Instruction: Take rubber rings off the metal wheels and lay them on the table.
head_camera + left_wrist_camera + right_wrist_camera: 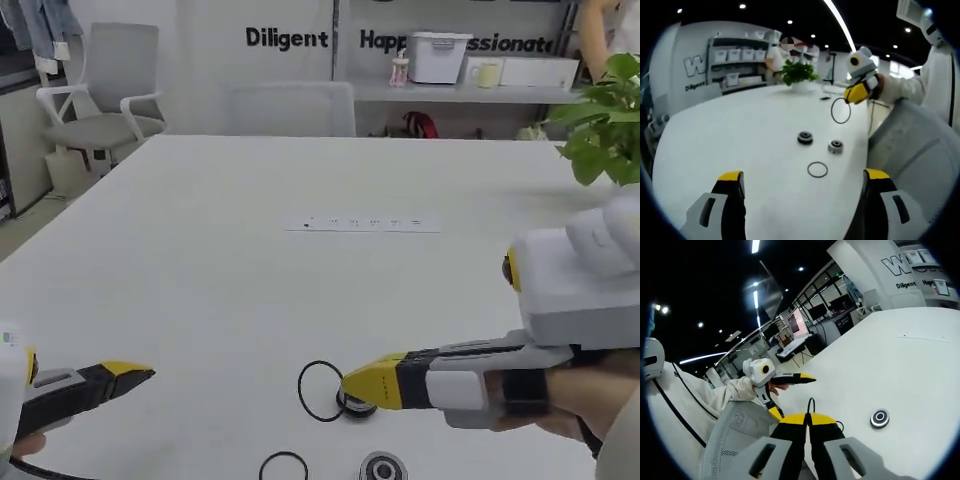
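My right gripper [346, 384] is shut on a thin black rubber ring [318, 391] that hangs from its yellow tips just above the table. In the left gripper view the same ring [841, 110] dangles in the air from that gripper [849, 95]. A metal wheel [356, 405] sits partly hidden below the tips. A second wheel [382, 467] and a loose ring [283, 465] lie flat near the front edge. My left gripper [143, 375] hovers at the lower left, jaws open and holding nothing, well apart from the wheels [805, 137].
The white table [300, 290] stretches far ahead. A power strip [362, 224] lies at its middle. A potted plant [605, 125] stands at the right edge. Chairs [105, 85] and a shelf with boxes stand beyond the far edge.
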